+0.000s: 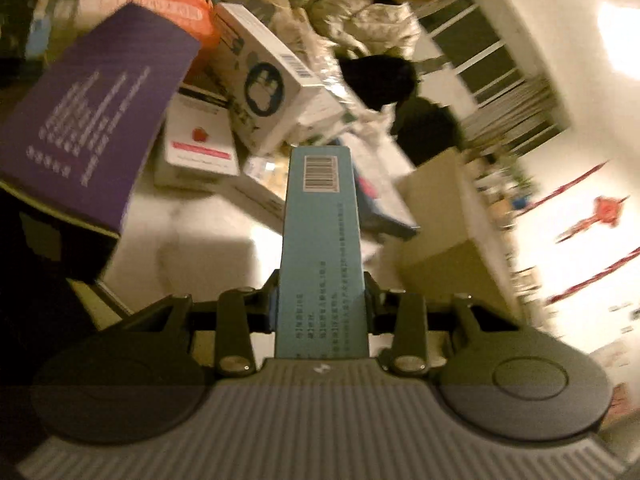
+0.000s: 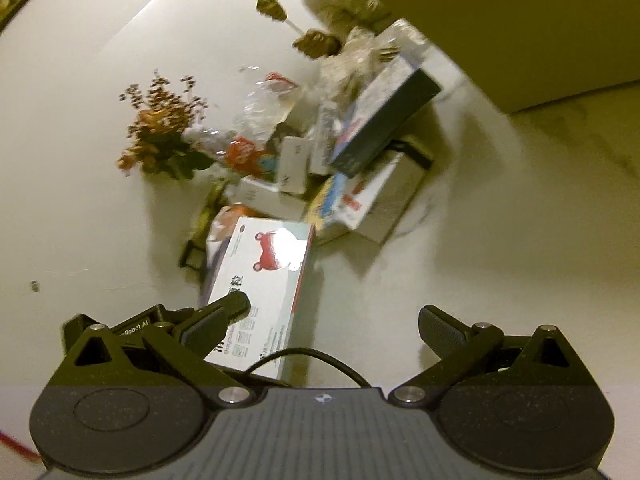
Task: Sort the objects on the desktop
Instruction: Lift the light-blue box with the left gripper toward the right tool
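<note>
My left gripper [image 1: 320, 292] is shut on a long light-blue box [image 1: 322, 236] with a barcode at its far end, held above the white desk [image 1: 192, 232]. Behind it lies a pile: a purple box [image 1: 92, 120], a white box with a blue round logo [image 1: 264, 80] and a white box with a red strawberry mark [image 1: 200, 148]. My right gripper [image 2: 336, 316] is open and empty. Its left finger [image 2: 224, 316] hangs over a white box with a red bear picture [image 2: 264, 276]. Further back lies a dark-edged box [image 2: 384, 120] on other boxes.
A brown cardboard box [image 1: 440, 232] stands right of the pile; it also shows in the right wrist view [image 2: 520, 20]. A dried flower bunch [image 2: 164, 136] and crinkled plastic wrap [image 2: 264, 108] lie behind the boxes. A black cable [image 2: 312, 360] loops near my right gripper.
</note>
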`<state>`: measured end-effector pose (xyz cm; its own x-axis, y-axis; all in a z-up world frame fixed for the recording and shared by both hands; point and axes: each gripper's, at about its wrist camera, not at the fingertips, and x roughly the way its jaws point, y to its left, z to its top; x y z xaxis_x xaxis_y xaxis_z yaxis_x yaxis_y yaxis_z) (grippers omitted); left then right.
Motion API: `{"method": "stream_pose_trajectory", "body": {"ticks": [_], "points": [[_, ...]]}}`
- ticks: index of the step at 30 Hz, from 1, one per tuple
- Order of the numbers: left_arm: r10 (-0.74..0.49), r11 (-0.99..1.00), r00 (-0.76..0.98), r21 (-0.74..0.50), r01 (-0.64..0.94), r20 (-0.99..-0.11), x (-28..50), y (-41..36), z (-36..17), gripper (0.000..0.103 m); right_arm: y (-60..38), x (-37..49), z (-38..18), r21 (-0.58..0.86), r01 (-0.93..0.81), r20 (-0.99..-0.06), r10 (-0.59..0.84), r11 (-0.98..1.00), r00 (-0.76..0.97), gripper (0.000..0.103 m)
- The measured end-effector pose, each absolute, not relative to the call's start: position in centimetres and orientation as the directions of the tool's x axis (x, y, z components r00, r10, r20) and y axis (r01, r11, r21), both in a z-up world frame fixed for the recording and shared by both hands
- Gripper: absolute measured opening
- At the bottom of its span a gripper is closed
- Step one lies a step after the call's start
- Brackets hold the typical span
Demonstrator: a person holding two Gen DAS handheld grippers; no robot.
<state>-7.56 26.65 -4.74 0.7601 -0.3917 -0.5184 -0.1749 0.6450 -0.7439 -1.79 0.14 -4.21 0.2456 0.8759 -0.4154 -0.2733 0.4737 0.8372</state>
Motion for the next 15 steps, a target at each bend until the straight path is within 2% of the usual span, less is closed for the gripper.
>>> {"method": "stream_pose_trajectory", "body": {"ticks": [4, 10, 15], "points": [[-0.49, 0.554, 0.76, -0.826, -0.107, -0.427, -7.7, 26.4, -5.2, 0.036, 0.4, -1.4, -4.2, 0.871, -0.247, -0.373, 0.898, 0.425, 0.232, 0.093], [-0.609, 0.451, 0.728, -0.892, -0.008, -0.314, -7.0, 24.8, -5.6, 0.036, -0.3, -1.0, -4.6, 0.94, -0.178, -0.252, 0.944, 0.291, 0.211, 0.081], [-0.666, 0.388, 0.698, -0.921, 0.022, -0.264, -6.4, 23.8, -6.2, 0.036, -1.7, -0.7, -5.0, 0.977, -0.109, -0.153, 0.961, 0.182, 0.232, 0.061]]}}
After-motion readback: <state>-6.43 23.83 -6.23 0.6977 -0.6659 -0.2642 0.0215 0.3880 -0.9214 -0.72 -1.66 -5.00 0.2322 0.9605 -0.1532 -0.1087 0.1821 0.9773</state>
